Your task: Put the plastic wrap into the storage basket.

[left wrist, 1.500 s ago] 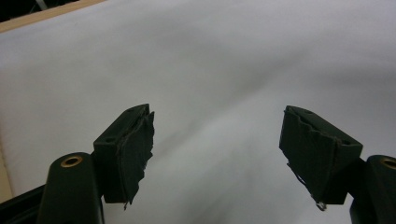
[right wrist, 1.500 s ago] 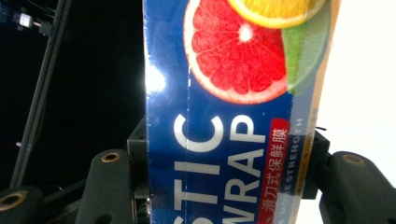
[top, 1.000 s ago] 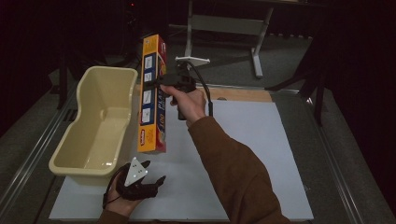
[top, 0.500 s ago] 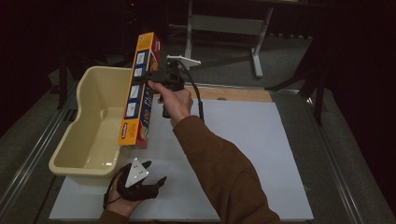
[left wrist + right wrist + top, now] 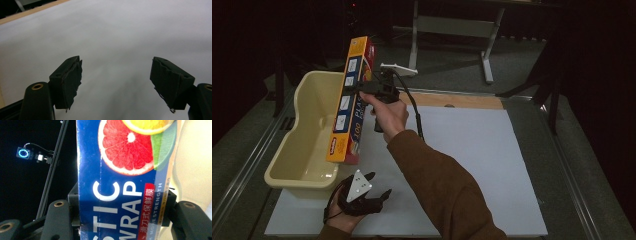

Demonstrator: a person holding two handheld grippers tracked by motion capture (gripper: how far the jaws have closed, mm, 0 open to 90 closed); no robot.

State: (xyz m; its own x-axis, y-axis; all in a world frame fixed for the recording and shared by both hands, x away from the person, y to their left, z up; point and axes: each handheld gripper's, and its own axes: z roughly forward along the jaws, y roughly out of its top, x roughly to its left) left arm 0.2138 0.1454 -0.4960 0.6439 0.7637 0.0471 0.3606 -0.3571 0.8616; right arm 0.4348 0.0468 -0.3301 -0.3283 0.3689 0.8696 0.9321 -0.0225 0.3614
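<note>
A: Your right gripper (image 5: 368, 90) is clamped on the plastic wrap box (image 5: 349, 102), jaws pressed to its two long sides, as the right gripper view shows on the blue face with the grapefruit (image 5: 126, 180).

B: And compared with a second ago?

A: You've carried the box leftward. Before, it hung over the white mat beside the tub; now it hangs tilted over the cream tub (image 5: 302, 150), its lower end above the tub's right rim and its top leaning away from you.

B: Your left side?

A: Your left gripper (image 5: 364, 197) hasn't moved. It rests low on the white mat (image 5: 492, 165) just in front of the tub, jaws spread wide with nothing between them.
</note>
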